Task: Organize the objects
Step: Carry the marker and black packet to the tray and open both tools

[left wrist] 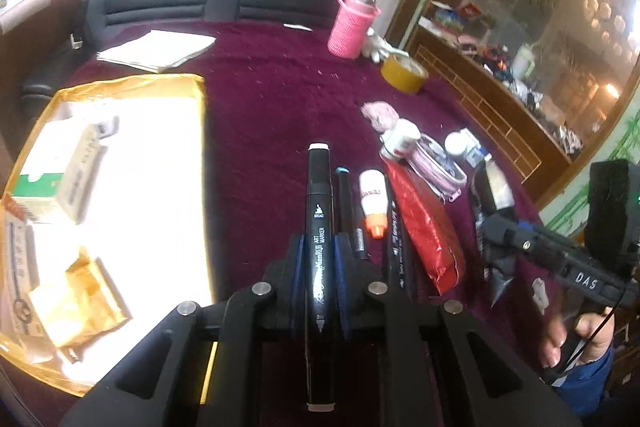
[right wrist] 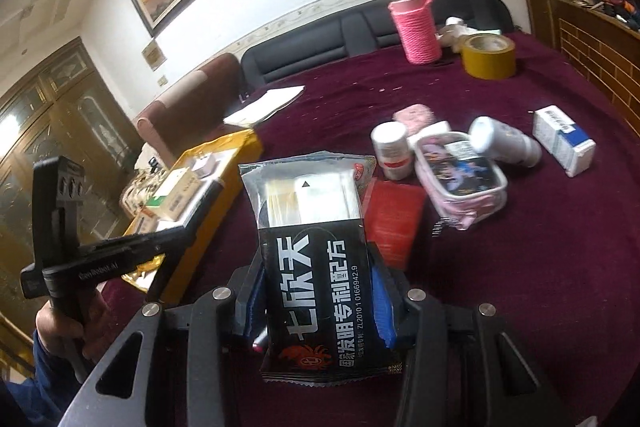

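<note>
The left tool is clamped on a black art marker, lifted above the maroon-covered table. The marker's long axis runs straight along the tool's fingers, its pale cap end pointing away toward the table's far edge, the other end back toward the handle. The right tool grips a black sachet with a clear window by its sides, long axis also pointing away from the handle, window end forward. A yellow box sits near the table's left edge. A red packet, a small orange-capped bottle and a pink pouch lie on the table.
</note>
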### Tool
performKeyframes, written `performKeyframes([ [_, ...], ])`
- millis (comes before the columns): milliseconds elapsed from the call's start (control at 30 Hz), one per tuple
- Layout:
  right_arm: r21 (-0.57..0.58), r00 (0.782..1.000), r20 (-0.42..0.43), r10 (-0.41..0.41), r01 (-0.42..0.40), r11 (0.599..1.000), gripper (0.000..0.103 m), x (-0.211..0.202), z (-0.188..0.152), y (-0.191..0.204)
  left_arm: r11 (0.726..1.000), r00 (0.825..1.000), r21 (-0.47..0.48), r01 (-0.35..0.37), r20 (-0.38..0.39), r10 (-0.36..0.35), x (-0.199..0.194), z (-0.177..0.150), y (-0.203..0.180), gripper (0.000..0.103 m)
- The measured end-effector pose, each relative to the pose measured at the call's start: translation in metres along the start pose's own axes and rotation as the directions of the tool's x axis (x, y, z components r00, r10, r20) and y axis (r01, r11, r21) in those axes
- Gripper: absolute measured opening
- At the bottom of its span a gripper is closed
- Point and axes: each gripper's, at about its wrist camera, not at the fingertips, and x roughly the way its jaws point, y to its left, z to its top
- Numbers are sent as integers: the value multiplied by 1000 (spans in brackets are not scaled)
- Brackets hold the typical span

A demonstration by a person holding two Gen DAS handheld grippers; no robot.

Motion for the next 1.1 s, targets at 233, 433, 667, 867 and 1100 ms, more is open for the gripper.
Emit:
performKeyframes([
  [233, -39, 998, -38, 43, -44, 998, 49, 18, 6, 36, 994, 998, -105, -12, 55, 18, -23, 1, 51, 14],
  [433, -93, 993, -81, 84, -92, 991, 49, 44, 24, 81, 980, 997, -195, -39, 60, 52, -22, 3, 90, 14],
  [667, -150, 986, -130, 104, -123, 981, 49, 91, 58, 136, 959, 995, -268, -91, 19, 100, 0, 6, 117, 14],
  [867, -167, 978, -197, 73, -107, 980, 49, 151, 78, 164, 946, 988, -288, -151, -8, 156, 2, 3, 129, 14],
  [1100, -176, 965, -261, 10, -58, 983, 49, 218, 91, 188, 922, 972, -312, -229, -27, 232, -5, -2, 148, 14],
])
